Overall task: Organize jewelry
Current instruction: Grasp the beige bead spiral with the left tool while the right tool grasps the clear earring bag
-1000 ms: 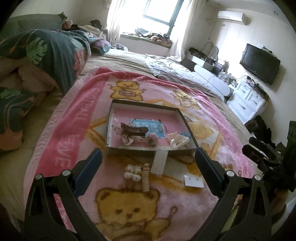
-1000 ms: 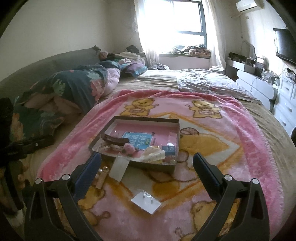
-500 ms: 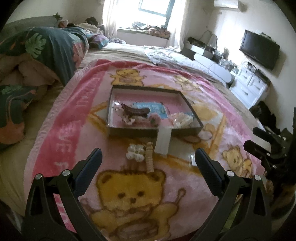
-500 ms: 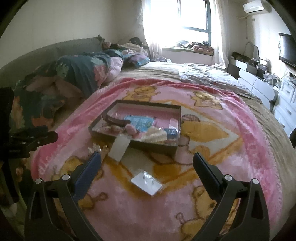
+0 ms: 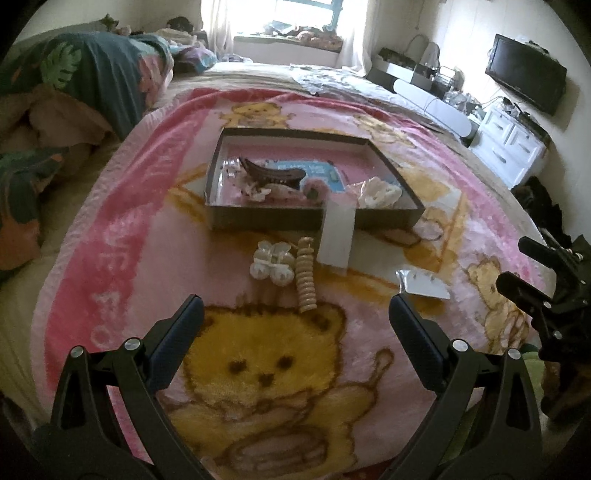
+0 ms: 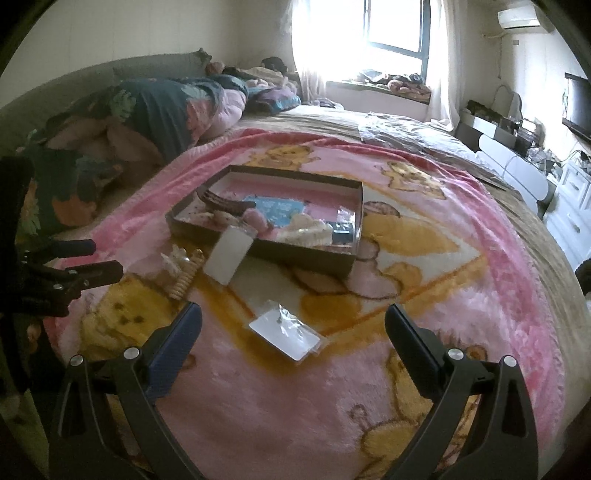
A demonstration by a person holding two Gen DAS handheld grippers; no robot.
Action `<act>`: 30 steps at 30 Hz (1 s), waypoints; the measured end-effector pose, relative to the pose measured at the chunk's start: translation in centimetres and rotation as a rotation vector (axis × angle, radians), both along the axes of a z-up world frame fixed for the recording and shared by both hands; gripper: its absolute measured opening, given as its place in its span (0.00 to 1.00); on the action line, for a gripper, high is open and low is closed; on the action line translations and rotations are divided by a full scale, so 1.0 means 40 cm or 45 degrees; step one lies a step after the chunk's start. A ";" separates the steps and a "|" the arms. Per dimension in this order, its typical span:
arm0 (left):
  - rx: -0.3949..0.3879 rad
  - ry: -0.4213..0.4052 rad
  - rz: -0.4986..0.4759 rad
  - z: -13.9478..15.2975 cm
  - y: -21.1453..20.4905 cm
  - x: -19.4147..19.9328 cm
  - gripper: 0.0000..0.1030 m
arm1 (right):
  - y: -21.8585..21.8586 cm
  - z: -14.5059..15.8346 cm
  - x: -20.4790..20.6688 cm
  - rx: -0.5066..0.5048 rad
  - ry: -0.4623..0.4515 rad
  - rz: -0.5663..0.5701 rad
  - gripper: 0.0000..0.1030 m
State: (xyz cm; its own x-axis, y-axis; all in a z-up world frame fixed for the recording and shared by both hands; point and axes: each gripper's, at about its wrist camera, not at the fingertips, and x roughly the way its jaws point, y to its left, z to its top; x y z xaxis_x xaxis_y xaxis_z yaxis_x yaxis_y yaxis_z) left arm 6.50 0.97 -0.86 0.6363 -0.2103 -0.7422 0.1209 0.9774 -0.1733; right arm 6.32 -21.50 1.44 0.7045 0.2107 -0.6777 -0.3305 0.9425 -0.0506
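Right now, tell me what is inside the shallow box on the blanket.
The box holds a brown hair clip, a blue card, a pink flower piece and a white clip. Its front wall hides whatever lies right behind it.

Daylight pours in from the window at the far wall, blown out to white glare in both views. The blanket is evenly lit with soft shadows. Fisheye bending curves the room's edges, and the corners fall to black. Fine detail in the box looks slightly soft, perhaps from motion blur.
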 end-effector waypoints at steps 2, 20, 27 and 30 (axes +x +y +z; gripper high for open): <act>-0.004 0.016 -0.001 -0.015 -0.001 0.004 0.91 | -0.002 -0.013 0.005 -0.010 0.007 -0.003 0.96; -0.119 0.186 -0.033 -0.159 -0.018 0.066 0.65 | -0.014 -0.180 0.122 -0.086 0.179 0.032 0.96; -0.151 0.205 -0.036 -0.174 -0.034 0.089 0.52 | 0.031 -0.233 0.171 -0.090 0.255 0.146 0.96; -0.168 0.209 -0.042 -0.177 -0.041 0.101 0.47 | 0.040 -0.244 0.181 -0.060 0.276 0.168 0.95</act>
